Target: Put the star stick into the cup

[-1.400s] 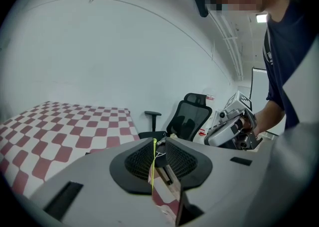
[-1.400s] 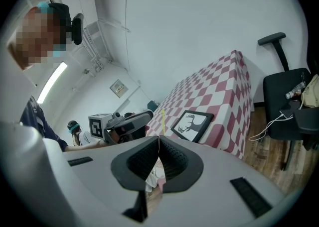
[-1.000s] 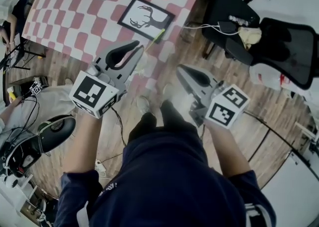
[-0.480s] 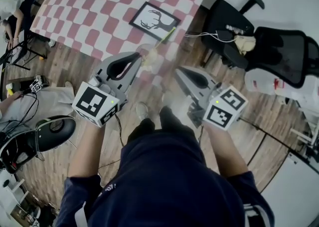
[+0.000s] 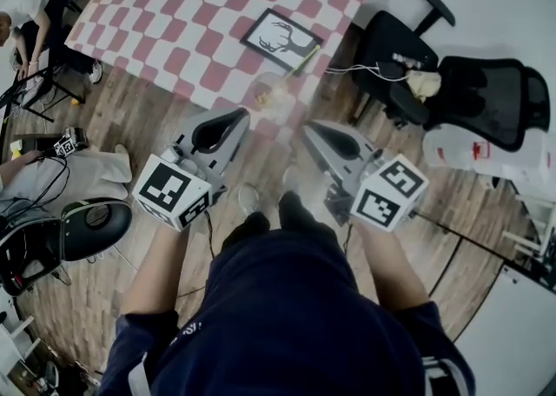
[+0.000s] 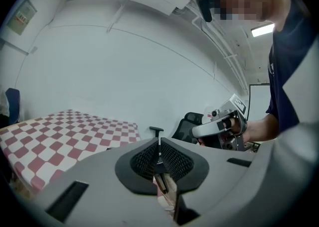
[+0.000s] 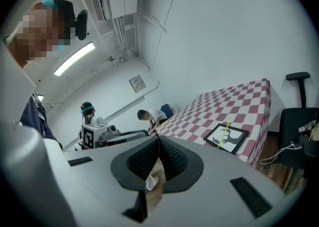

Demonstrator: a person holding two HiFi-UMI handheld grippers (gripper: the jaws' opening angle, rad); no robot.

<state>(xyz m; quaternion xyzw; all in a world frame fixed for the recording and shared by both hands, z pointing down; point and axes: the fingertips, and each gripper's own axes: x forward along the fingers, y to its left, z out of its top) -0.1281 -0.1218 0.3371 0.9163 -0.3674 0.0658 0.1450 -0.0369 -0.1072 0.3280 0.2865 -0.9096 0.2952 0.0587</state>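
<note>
Red-and-white checkered surface [image 5: 174,21] fills the upper left of the head view, with wooden floor [image 5: 148,116] below it. On it I see a framed deer picture [image 5: 280,38] with the star stick [image 5: 300,64] lying across it, well apart from both grippers. Just below, at the surface's edge, a clear cup [image 5: 273,95] shows only as a blur. My left gripper [image 5: 241,115] and right gripper [image 5: 307,128] hang over the floor, fingers pressed together on nothing. A black office chair [image 5: 469,90] stands at upper right.
</note>
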